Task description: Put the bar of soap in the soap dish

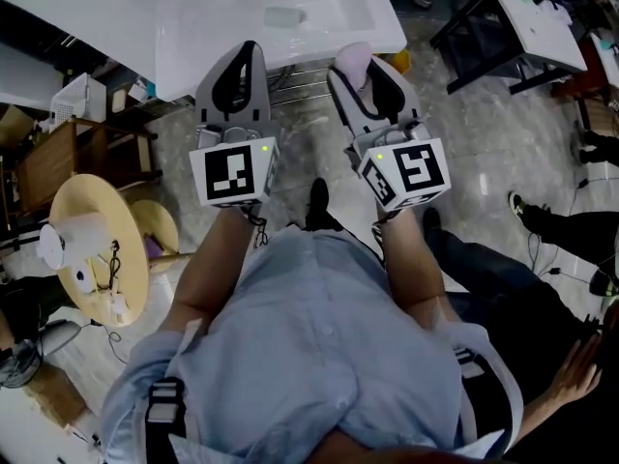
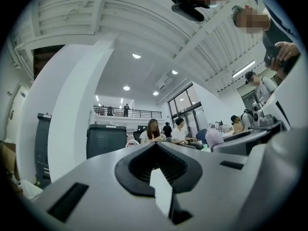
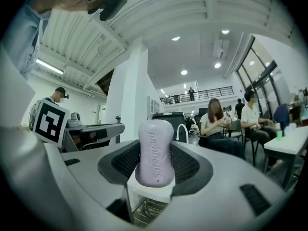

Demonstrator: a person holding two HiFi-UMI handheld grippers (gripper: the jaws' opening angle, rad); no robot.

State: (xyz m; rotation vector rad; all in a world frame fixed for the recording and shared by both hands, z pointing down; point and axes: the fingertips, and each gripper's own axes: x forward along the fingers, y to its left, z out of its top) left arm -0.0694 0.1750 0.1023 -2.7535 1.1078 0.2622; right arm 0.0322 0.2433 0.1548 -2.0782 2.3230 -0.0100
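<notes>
A lilac bar of soap (image 3: 155,153) stands upright between the ribbed pads of my right gripper (image 3: 155,163), which is shut on it. In the head view the soap (image 1: 352,60) pokes out of the right gripper (image 1: 356,68) just short of the front edge of a white washbasin (image 1: 203,27). A pale translucent dish (image 1: 283,15) lies on the basin, further away. My left gripper (image 1: 246,54) is held level beside the right one. Its jaws (image 2: 155,148) are shut with nothing in them. The soap (image 2: 213,138) also shows at the right of the left gripper view.
A round wooden side table (image 1: 68,201) with white items stands at the left, with a white basket (image 1: 77,95) behind it. Another white table (image 1: 537,17) is at the far right. A seated person's legs (image 1: 571,225) reach in from the right.
</notes>
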